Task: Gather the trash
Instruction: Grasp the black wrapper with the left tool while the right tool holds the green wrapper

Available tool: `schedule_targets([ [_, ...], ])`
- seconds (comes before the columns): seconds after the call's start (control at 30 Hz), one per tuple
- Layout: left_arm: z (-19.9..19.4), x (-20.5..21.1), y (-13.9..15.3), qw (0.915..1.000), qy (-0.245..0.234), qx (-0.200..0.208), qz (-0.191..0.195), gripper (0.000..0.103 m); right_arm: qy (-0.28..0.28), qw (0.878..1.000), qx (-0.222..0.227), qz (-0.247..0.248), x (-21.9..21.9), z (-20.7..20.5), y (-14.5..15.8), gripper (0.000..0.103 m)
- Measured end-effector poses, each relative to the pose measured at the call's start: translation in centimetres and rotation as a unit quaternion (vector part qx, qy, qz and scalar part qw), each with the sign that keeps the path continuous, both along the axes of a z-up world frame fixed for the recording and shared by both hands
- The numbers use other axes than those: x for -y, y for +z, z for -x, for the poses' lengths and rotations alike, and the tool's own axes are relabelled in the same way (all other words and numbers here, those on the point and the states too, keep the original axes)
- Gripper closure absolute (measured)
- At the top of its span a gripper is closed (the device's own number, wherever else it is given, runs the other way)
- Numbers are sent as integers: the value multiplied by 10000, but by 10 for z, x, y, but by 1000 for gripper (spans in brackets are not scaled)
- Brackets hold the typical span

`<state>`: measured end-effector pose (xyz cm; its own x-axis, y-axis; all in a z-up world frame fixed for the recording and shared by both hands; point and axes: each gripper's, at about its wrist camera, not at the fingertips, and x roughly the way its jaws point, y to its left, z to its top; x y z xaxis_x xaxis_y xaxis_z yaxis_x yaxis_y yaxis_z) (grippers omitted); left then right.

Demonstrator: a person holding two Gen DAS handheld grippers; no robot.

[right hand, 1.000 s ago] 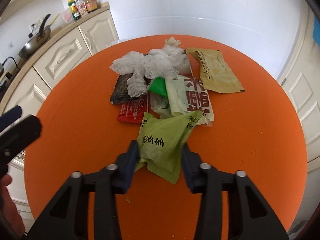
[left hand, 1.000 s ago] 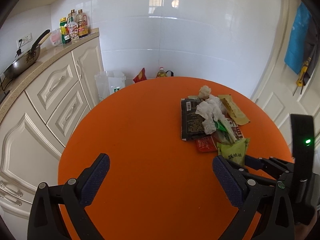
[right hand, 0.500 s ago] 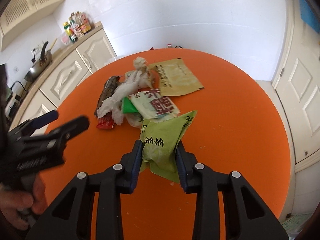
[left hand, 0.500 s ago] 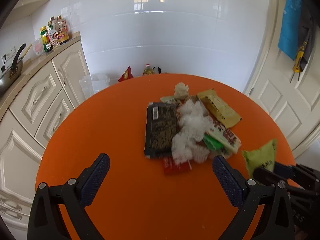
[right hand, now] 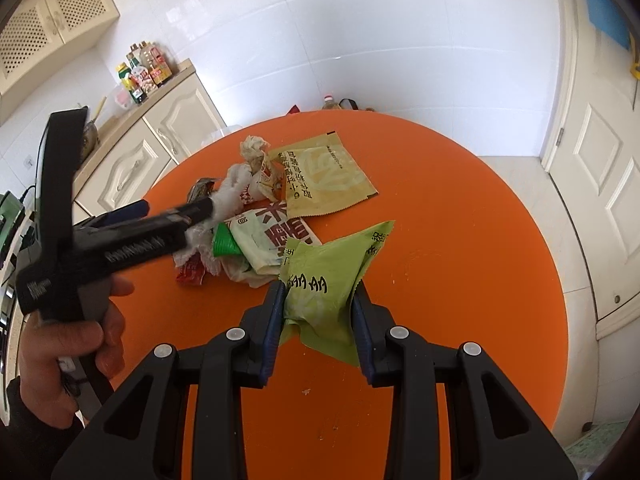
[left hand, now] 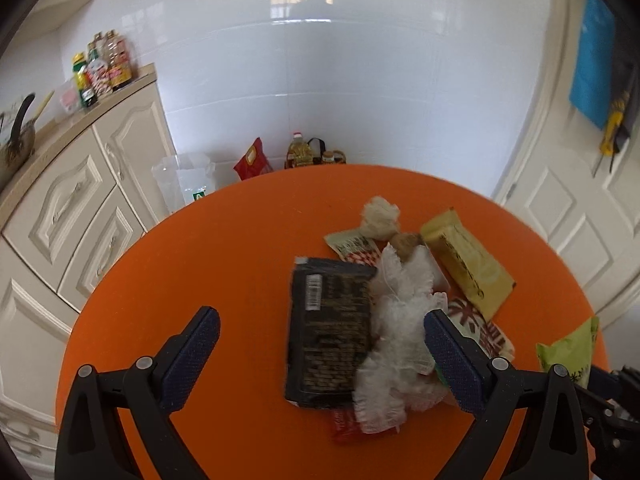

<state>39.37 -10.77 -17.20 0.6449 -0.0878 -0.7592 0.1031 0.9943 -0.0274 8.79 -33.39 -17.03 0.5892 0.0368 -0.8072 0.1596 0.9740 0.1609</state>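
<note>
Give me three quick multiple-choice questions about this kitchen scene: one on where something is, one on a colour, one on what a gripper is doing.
1. Where does the black rectangular foil packet lie?
A. on the round table
B. on the counter
C. on the floor

2. What colour is the crinkled snack wrapper in the right gripper?
A. red
B. light green
C. blue

3. How does the left gripper stand?
A. shut on tissue
B. shut, empty
C. open

Answers:
1 A, it lies flat on the orange top beside the white crumpled tissue.
2 B, green foil shows between the pads.
3 C, its fingers stand wide apart over the pile.
</note>
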Motion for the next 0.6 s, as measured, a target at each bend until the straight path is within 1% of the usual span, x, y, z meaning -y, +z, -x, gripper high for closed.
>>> schedule_targets([
  [0.1,-11,-12,-6,9999,126,3,21,3,-38,10000,0,26,2,-2,1,71],
  [0.17,-23,-17,-16,9997,210,-113,88,3,-51,10000,-10,30,2,-3,1,71],
  [0.23,-39,-15,-30,9994,137,-252,174,3,-54,10000,-34,36,2,-3,0,71],
  [0.27,-46,-13,-36,9993,93,-323,137,4,-63,10000,-48,32,1,-4,-1,71],
  [0.3,-44,-14,-39,9992,32,-353,159,8,-70,10000,-61,35,0,-4,-1,71],
  [0.33,-49,-15,-42,9988,-54,-374,323,18,-68,9999,-70,44,-1,-4,-1,71],
  [0.37,-53,-17,-43,9974,-136,-438,548,25,-63,9999,-77,57,-2,-3,0,71],
  [0.4,-55,-20,-44,9955,-226,-501,771,39,-60,9999,-80,63,-3,-3,0,71],
  [0.43,-55,-22,-43,9935,-322,-556,941,49,-59,9999,-75,71,-4,-3,1,71],
  [0.47,-56,-25,-42,9923,-378,-584,1021,52,-61,9999,-67,78,-4,-2,3,71],
  [0.5,-55,-29,-41,9925,-387,-570,1013,53,-64,9999,-62,92,-4,-2,4,71],
  [0.53,-57,-32,-39,9934,-358,-536,951,52,-68,9999,-58,113,-4,-2,4,71],
  [0.6,-56,-40,-35,9939,-292,-456,958,51,-75,9999,-40,131,-4,-1,7,71],
])
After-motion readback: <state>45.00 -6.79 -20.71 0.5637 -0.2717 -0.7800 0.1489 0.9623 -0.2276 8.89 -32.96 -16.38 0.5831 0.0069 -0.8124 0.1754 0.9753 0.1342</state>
